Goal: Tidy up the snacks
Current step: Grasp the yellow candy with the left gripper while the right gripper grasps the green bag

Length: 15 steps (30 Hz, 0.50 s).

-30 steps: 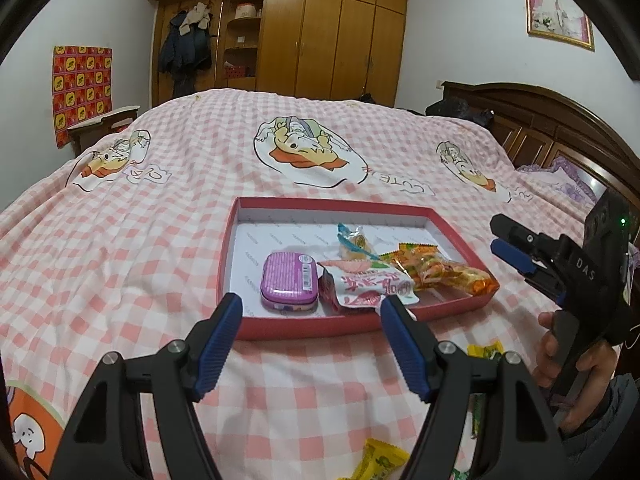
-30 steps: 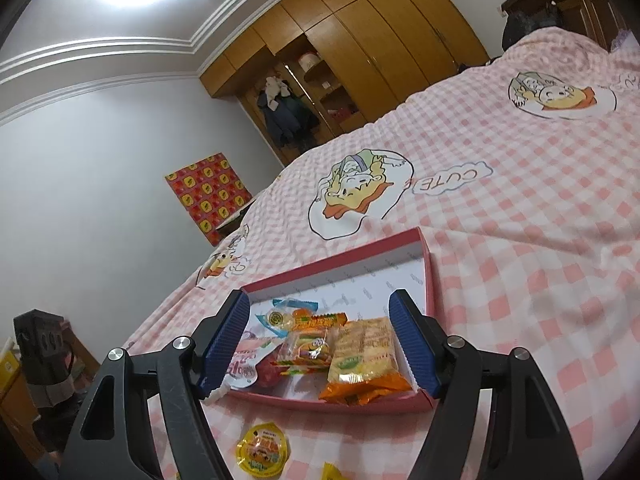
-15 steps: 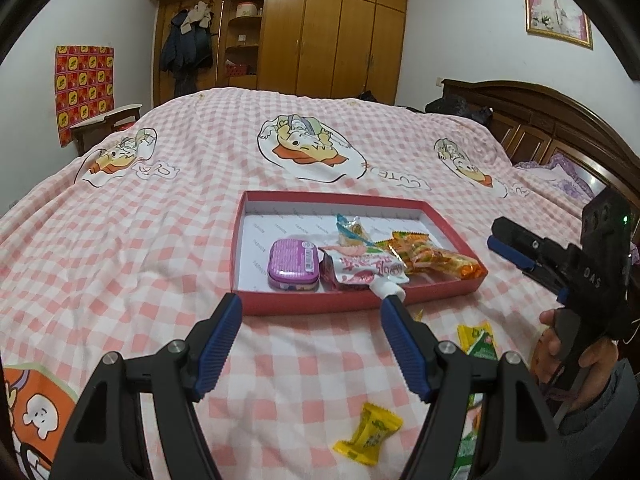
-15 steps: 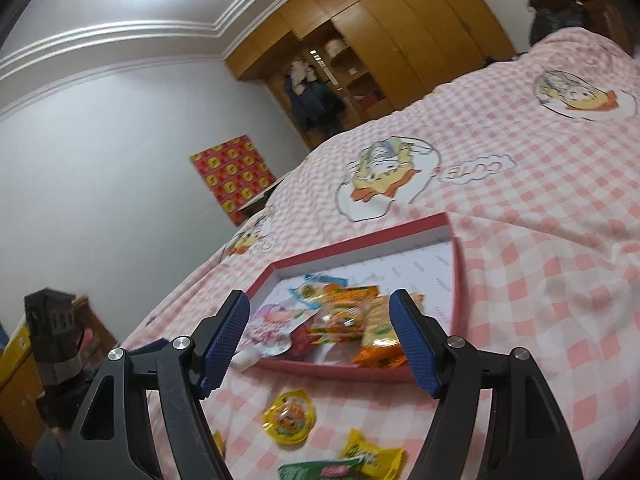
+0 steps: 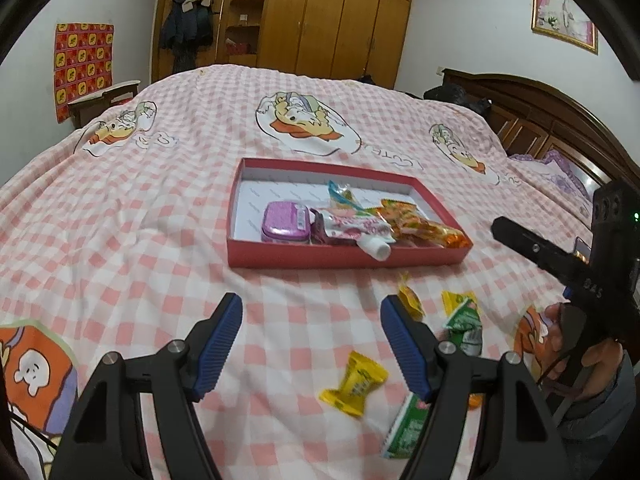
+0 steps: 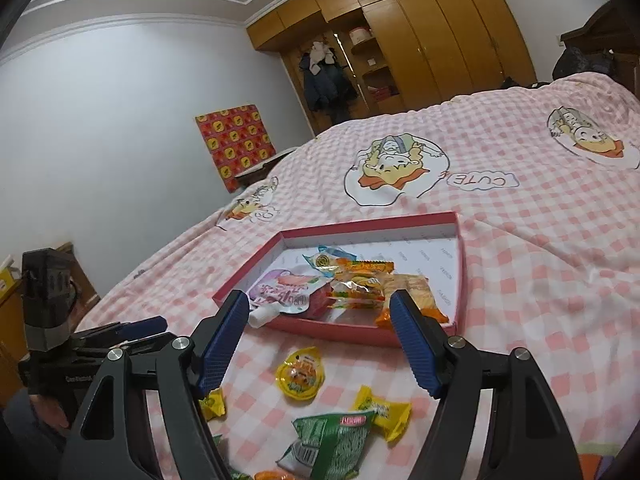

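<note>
Bedroom, pink checked quilt [image 5: 120,216] over a soft bed, wooden wardrobe behind.

Left wrist view: left gripper [image 5: 311,340] stands wide with nothing between the pads, hovering above bare quilt. Red tray [image 5: 344,258] lies beyond it, holding a purple tin [image 5: 286,222], a spouted pouch [image 5: 360,230] and orange packets. Pouch spout overhangs the tray's near wall. Loose snacks lie nearer: yellow candy [image 5: 354,384] and green packet [image 5: 464,318] just right of the right pad. Risk: soft quilt gives under a pinch, so pads may catch fabric along with a thin wrapper. Against the earlier frames the tray sits farther off and loose snacks have come into view; the jaws are as wide as before.

Right wrist view: right gripper [image 6: 318,344] also wide and empty. Round yellow jelly cup [image 6: 301,373] lies between the pads' line and the tray's near wall; a green noodle bag [image 6: 332,440] and a yellow sweet [image 6: 384,410] lie closer. Risk: crowded wrappers, so one grab may drag a neighbour, or a carried piece may knock the overhanging pouch out. Compared with earlier, this view has pulled back and levelled out.
</note>
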### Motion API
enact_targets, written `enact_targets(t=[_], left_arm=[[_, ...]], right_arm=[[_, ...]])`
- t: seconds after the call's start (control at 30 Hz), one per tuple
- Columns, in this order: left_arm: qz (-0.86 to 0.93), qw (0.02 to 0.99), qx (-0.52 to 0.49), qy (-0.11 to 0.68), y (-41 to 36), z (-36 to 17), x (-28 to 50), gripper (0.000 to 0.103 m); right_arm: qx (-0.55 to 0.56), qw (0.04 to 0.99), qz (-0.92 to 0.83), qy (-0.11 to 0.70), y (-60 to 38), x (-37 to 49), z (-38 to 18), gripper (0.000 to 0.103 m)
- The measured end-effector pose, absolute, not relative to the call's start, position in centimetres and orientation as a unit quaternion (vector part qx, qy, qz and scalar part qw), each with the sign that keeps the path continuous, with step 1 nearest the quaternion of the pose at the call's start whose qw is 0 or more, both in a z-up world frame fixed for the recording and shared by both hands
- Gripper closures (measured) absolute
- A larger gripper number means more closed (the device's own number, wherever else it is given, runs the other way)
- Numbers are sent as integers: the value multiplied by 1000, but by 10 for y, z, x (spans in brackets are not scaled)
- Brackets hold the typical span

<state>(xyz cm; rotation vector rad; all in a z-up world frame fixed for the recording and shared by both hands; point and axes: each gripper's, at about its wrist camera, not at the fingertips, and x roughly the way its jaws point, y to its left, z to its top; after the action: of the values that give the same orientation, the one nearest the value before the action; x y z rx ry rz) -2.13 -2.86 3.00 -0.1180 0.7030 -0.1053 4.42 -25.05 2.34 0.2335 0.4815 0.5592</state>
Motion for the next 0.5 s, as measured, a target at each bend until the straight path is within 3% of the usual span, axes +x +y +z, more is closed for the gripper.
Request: enact_targets(t=[0.5], left_arm=[[-64, 918, -46, 388, -60, -9, -28, 28]], right_arm=[[66, 913, 206, 345, -241, 23, -11, 29]])
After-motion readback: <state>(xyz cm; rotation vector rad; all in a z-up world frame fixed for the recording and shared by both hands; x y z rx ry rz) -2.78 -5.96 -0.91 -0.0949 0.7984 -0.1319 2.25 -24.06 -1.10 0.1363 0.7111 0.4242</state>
